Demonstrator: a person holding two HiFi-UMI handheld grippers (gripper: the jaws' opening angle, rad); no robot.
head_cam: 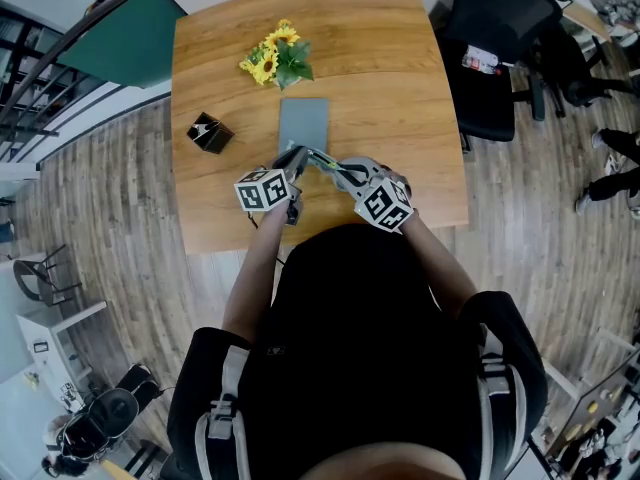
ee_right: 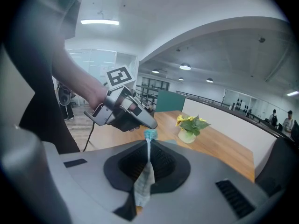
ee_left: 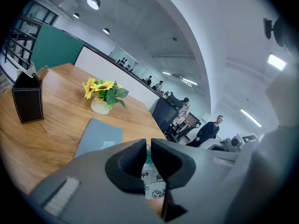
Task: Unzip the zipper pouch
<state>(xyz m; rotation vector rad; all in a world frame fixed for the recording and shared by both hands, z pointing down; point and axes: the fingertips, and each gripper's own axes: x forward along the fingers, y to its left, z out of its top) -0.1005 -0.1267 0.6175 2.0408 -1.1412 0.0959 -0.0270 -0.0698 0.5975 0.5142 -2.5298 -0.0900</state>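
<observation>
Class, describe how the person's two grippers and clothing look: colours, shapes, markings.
Both the left gripper and right gripper have grey bodies with black jaw pads. Each carries a white cube printed with black square markers. A black cable trails from the left one. The person wears a black top with grey shoulder straps.

Wooden table (head_cam: pixel 400 88), plank floor (head_cam: pixel 120 198)

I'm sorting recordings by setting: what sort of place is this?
Probably an open-plan office: a black office chair stands beside the wooden table, people stand among more chairs in the background, and round ceiling lights run overhead.
</observation>
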